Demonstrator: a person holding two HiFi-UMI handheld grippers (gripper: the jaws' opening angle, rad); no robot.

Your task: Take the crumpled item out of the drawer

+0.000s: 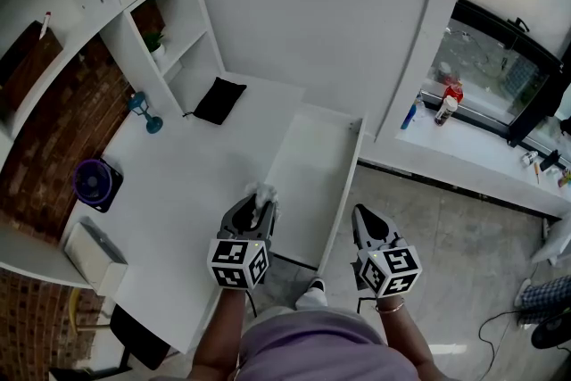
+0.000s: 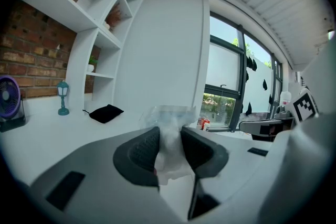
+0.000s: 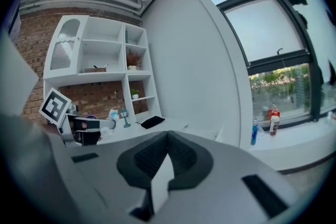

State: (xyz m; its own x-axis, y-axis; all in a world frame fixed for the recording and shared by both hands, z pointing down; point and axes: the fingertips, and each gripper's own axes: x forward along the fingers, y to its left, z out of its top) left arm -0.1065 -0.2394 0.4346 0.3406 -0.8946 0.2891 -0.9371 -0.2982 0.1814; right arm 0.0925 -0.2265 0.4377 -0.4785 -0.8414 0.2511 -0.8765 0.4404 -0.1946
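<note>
My left gripper (image 1: 260,202) is shut on the crumpled white item (image 1: 265,193), a wad of thin paper or film. It hangs over the desk's front edge, beside the left side of the open white drawer (image 1: 308,165). In the left gripper view the crumpled item (image 2: 169,150) is pinched between both dark pads (image 2: 140,150) and bulges out above them. My right gripper (image 1: 359,213) is lower right of the drawer, over the floor. In the right gripper view its jaws meet at the tips with nothing between them (image 3: 168,135).
On the white desk (image 1: 187,183) lie a black pouch (image 1: 219,100), a small blue lamp figure (image 1: 143,110), a purple fan (image 1: 96,183) and a white box (image 1: 94,254). White shelves (image 1: 134,22) stand at the left. Bottles (image 1: 449,99) stand on the window sill.
</note>
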